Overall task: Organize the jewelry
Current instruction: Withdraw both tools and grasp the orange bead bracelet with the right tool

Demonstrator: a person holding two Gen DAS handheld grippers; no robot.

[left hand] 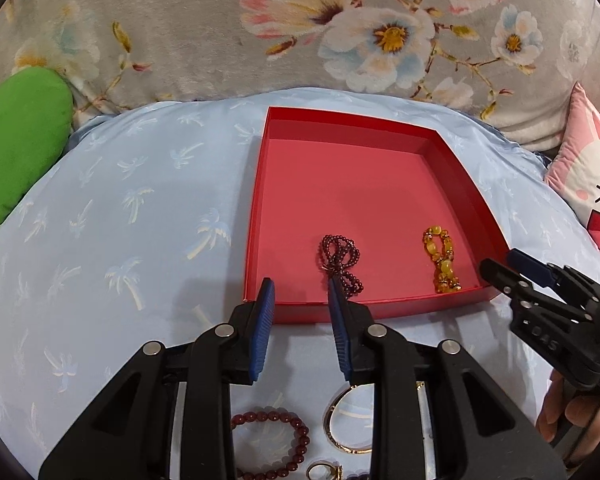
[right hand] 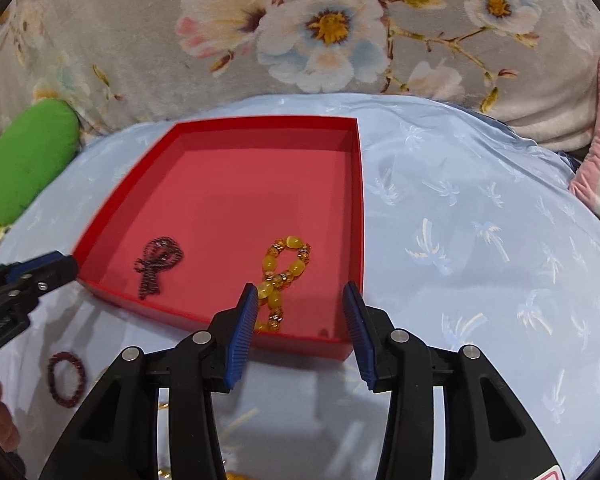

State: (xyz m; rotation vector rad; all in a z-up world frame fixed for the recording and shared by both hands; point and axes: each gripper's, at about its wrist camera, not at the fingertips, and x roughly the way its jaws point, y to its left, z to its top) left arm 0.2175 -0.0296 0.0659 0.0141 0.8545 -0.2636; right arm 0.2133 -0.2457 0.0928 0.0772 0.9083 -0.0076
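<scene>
Jewelry is partly sorted: two pieces lie in the red tray (left hand: 452, 160), the others are on the light blue cloth (left hand: 120, 220) in front of it.

In left wrist view we see a dark garnet bead strand (left hand: 340, 258), bunched in loops, on the tray floor near the front wall, at approx. 6 o'clock of the tray. An amber bead bracelet (left hand: 443, 260) lies well apart from it, at approx. 4 o'clock, near the front right corner. Outside the tray, at 6 o'clock of the picture, a dark red bead bracelet (left hand: 278, 446), a thin gold bangle (left hand: 346, 428) and a small gold ring (left hand: 325, 472) lie on the cloth, partly hidden by the tool.

Our left gripper (left hand: 301, 308) hangs over the tray's front wall w/ its jaws spread and nothing between the blue pads. Our right gripper (right hand: 300, 312) is also spread, empty, above the front wall; the amber bracelet lies below, next to its left pad.

At 9 o'clock we see a green cushion (left hand: 16, 152), at 3 o'clock a pink cushion (left hand: 584, 172), and a floral blanket (left hand: 200, 40) at 12 o'clock.
</scene>
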